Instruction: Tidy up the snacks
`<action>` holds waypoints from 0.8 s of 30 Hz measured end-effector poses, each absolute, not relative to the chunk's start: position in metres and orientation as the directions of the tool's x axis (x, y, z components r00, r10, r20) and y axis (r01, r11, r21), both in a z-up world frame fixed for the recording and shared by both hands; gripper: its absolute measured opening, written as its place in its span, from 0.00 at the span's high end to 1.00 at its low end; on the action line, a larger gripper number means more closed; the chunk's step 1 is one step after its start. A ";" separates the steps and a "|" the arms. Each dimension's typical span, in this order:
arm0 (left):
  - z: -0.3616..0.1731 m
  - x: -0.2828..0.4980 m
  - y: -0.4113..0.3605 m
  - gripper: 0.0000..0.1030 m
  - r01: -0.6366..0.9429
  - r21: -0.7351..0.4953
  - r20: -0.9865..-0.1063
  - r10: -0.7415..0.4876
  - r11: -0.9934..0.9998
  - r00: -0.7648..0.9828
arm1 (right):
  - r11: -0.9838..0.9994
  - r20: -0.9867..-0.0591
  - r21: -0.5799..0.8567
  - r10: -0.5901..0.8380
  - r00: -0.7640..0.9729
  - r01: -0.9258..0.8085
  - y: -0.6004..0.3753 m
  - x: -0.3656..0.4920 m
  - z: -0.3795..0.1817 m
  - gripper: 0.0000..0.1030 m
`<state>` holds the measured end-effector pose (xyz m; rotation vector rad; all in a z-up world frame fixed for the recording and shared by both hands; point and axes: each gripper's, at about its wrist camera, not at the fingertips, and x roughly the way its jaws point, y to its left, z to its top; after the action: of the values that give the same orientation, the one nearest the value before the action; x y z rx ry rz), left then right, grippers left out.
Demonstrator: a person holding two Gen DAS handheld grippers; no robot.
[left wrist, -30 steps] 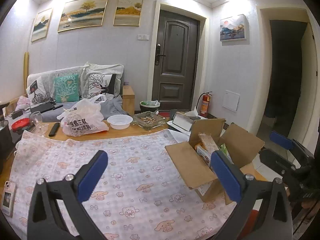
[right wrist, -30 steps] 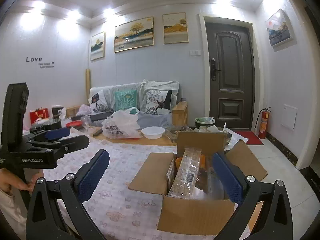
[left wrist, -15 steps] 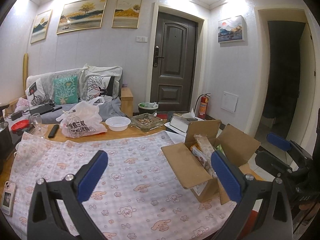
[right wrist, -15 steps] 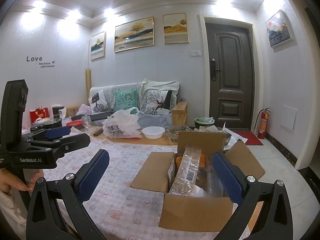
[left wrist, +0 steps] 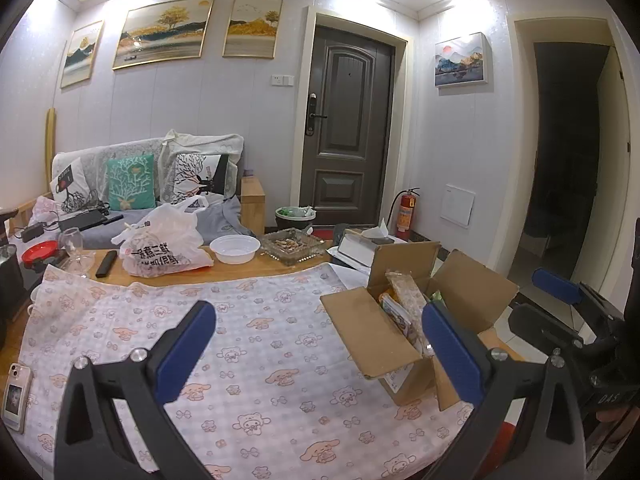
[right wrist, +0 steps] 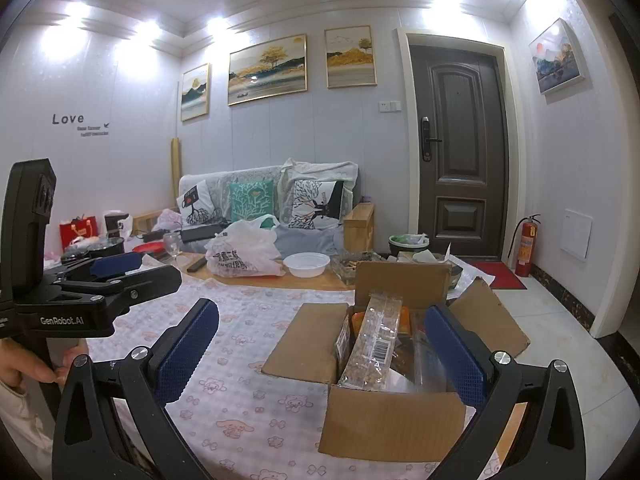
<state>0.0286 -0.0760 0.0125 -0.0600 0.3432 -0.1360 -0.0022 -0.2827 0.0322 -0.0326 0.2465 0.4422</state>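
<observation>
Right gripper (right wrist: 320, 344) wide apart above box (right wrist: 392, 424) — table edge beside.

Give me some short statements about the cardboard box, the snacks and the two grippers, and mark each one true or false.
1. The cardboard box has its flaps open. True.
2. The right gripper is closed on a snack packet. False: it is open and holds nothing.
3. A clear snack packet with a barcode stands up out of the box. True.
4. The box sits on the floor. False: it rests on the patterned tablecloth.
5. The left gripper is open and empty. True.
6. The white bowl is inside the box. False: it stands on the wooden table beside the plastic bag.
</observation>
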 end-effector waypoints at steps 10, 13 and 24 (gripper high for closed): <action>0.013 0.029 -0.077 0.01 0.124 -0.082 -0.332 -0.145 0.989 0.932 | 0.904 -0.244 0.024 0.419 0.875 -0.426 -0.282 -0.003 0.032 0.00; 0.013 0.029 -0.077 0.01 0.124 -0.083 -0.332 -0.144 0.989 0.932 | 0.904 -0.245 0.023 0.420 0.874 -0.427 -0.282 -0.003 0.033 0.00; 0.015 0.029 -0.078 0.01 0.126 -0.083 -0.329 -0.146 0.989 0.933 | 0.900 -0.245 0.022 0.426 0.871 -0.434 -0.280 -0.006 0.028 0.00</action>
<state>0.0285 -0.0785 0.0150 -0.0609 0.3411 -0.1392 -0.0064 -0.2805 0.0279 -0.0345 0.2482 0.4499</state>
